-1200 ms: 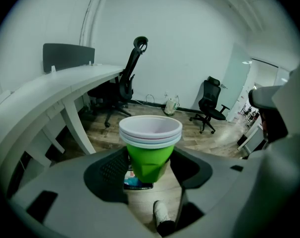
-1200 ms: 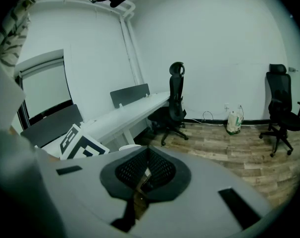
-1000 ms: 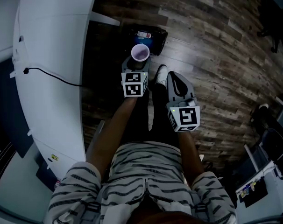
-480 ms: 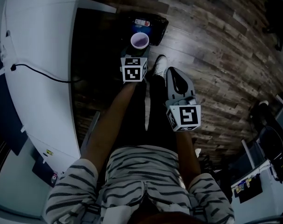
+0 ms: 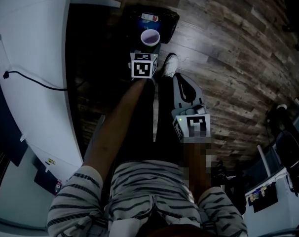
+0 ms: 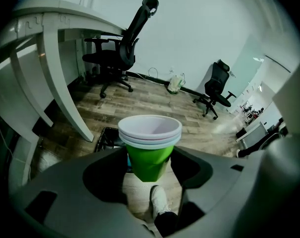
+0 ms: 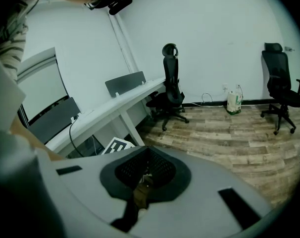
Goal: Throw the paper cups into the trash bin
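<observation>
Wood floor: trash bin [image 5: 168, 18] seen just ahead of, below left gripper [image 6: 150, 165]; paper cups [image 6: 150, 140] clamped upright between wide-set jaws

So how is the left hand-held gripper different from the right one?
The left hand-held gripper is clamped on a stack of paper cups, green with white rims; the right hand-held gripper has its jaws together on nothing. The left one reaches out by the black trash bin; the right one sits nearer the person's body. Both are grey and carry a marker cube.
</observation>
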`<state>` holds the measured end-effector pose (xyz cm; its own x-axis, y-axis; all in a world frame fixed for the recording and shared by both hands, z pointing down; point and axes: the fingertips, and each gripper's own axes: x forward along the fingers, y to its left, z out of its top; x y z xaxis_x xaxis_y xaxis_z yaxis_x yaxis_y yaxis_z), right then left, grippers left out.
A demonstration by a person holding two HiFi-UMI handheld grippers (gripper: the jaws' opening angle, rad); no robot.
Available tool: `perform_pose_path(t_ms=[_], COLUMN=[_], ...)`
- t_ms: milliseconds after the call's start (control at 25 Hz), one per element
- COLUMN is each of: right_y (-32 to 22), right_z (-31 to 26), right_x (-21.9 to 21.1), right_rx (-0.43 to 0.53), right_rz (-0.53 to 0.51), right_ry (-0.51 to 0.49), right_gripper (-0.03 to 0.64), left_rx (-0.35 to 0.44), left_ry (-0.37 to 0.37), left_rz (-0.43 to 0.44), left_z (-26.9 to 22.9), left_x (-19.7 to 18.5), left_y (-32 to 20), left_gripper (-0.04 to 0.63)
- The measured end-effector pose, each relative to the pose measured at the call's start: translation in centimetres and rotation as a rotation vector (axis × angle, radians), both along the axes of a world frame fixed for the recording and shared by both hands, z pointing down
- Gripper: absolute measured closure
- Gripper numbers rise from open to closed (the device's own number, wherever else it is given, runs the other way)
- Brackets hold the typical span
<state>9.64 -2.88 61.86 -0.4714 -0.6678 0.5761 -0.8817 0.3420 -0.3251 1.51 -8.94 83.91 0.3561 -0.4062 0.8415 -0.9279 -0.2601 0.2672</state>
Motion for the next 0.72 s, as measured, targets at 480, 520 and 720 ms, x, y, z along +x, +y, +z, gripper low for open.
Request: perform_pose_path(t_ms=[480, 520, 720], right_y=[1.0, 1.0, 1.3], right_z=[3.2, 3.4, 4.6], right_x=[2.2, 2.3, 2.6], right_rx=[-0.053, -0.056, -0.068], right_rz=[0.035, 0.038, 0.037], right_ry=[0.013, 0.014, 0.013], right_gripper=[0.607, 0.607, 0.607], left_rx=[-0.078, -0.085, -0.114], left_ry=[-0.044, -0.05, -0.082], left_rz=[0.018, 0.017, 0.03], left_z=[6.5, 6.9, 9.0], left_x=[-0.5, -0.6, -1.1], left_y=[-1.7, -1.8, -1.9], left_gripper=[0.31, 0.31, 0.31])
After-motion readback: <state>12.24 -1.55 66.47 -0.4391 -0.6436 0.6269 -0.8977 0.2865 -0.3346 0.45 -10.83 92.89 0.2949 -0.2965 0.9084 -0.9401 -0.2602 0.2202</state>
